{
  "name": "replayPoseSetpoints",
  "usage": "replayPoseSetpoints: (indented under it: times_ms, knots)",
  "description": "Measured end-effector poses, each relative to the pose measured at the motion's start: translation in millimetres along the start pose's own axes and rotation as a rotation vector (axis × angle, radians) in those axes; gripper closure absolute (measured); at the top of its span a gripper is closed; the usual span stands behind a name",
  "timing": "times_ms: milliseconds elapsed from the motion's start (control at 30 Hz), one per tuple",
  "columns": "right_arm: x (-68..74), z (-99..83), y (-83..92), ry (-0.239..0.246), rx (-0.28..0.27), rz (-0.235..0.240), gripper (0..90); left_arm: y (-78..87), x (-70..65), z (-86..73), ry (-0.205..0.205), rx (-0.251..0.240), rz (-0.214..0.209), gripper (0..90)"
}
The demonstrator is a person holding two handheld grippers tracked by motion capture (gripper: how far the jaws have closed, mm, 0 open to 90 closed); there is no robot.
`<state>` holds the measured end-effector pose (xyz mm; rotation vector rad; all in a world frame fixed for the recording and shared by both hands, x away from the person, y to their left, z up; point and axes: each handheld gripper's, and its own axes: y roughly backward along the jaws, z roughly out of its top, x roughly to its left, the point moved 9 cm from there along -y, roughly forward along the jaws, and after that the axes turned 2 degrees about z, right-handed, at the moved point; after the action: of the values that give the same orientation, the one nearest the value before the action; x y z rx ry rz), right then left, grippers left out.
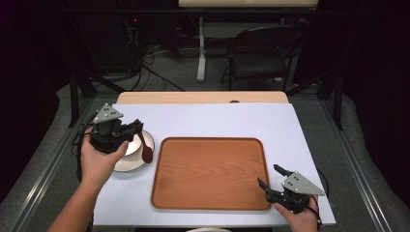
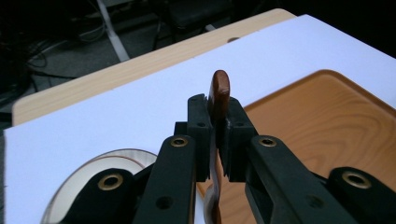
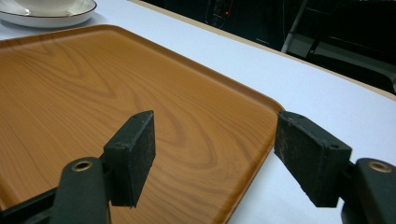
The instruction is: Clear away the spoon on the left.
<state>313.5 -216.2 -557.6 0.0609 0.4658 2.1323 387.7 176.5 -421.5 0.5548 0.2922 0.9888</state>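
My left gripper [image 1: 137, 129] is shut on a brown wooden spoon [image 1: 146, 152] and holds it above a white plate [image 1: 128, 166] at the table's left. The spoon's bowl hangs down over the plate's right rim. In the left gripper view the spoon's handle [image 2: 219, 89] sticks up between the closed pads of the left gripper [image 2: 217, 136], with the plate [image 2: 77, 187] below on the left. A wooden tray [image 1: 208, 171] lies in the middle of the table. My right gripper [image 1: 269, 176] stands open at the tray's near right corner; in the right gripper view the right gripper [image 3: 215, 135] has nothing between its jaws over the tray [image 3: 93, 84].
White paper [image 1: 217, 121] covers the tabletop, with a strip of bare wood [image 1: 203, 97] at the far edge. A black folding chair [image 1: 258, 55] and table legs stand on the floor behind. The plate [image 3: 46, 16] sits beyond the tray's far corner in the right gripper view.
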Motion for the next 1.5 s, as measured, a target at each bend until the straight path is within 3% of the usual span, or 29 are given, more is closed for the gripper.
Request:
replayPoseSetpoints:
  times_ms: [200,367,800,1167,1233,1300,1467,1500]
  knots:
    - [0.0,0.1,0.1,0.000,0.000,-0.001,28.9,-7.5,-12.0,-9.4,-0.015,0.025,-0.043,84.2]
    - [-0.2,-0.2,0.2,-0.001,0.001,0.000,29.0,-14.0,-24.8,-21.8,-0.005,0.047,-0.103,84.2]
    - [0.0,0.3,0.2,0.001,-0.001,-0.002,29.0,-28.1,-50.7,-47.7,-0.007,0.099,-0.201,84.2]
    - [-0.4,-0.1,0.6,-0.001,0.001,-0.003,29.0,-36.7,-57.7,-58.5,0.001,0.139,-0.262,84.2]
    - [-0.5,-0.4,-0.2,-0.001,0.002,-0.004,29.0,-40.6,-56.9,-58.6,0.029,0.140,-0.288,84.2]
    - [0.0,-0.3,-0.2,0.000,0.002,-0.003,29.0,-41.8,-56.5,-58.5,0.033,0.146,-0.299,84.2]
    - [-0.4,-0.4,0.1,-0.003,0.002,-0.003,29.0,-51.3,-53.6,-56.2,0.051,0.158,-0.312,84.1]
    - [-0.4,-0.5,0.2,-0.001,0.002,-0.002,29.0,-56.2,-52.0,-55.5,0.071,0.162,-0.314,84.1]
